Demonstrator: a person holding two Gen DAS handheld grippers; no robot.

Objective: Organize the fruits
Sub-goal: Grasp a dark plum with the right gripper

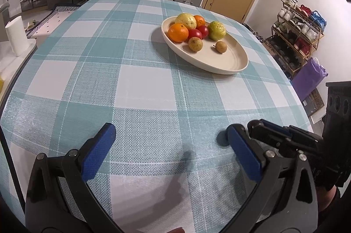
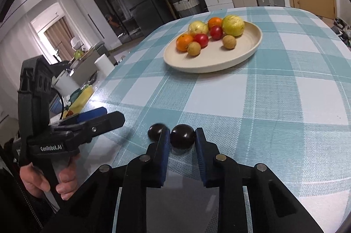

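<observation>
Dark plum [image 2: 182, 139] sits on the tabletop [image 2: 274, 101] between the right claw [image 2: 182, 145] pads, jaws bracketing it but seemingly not clamped yet. A second plum [image 2: 155, 131] lies just left. Left claw [image 1: 171, 145] hangs released, empty. The plate [image 2: 245, 53] waits well beyond, likely the destination.

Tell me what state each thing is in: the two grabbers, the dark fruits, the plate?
Left gripper: open, fingers wide, nothing between them.
Right gripper: fingers either side of a dark fruit, contact unclear.
Dark fruit: on the tablecloth, between the right fingers.
Second dark fruit: loose on the tablecloth, beside the first.
Plate: upright, holding eight fruits.
</observation>
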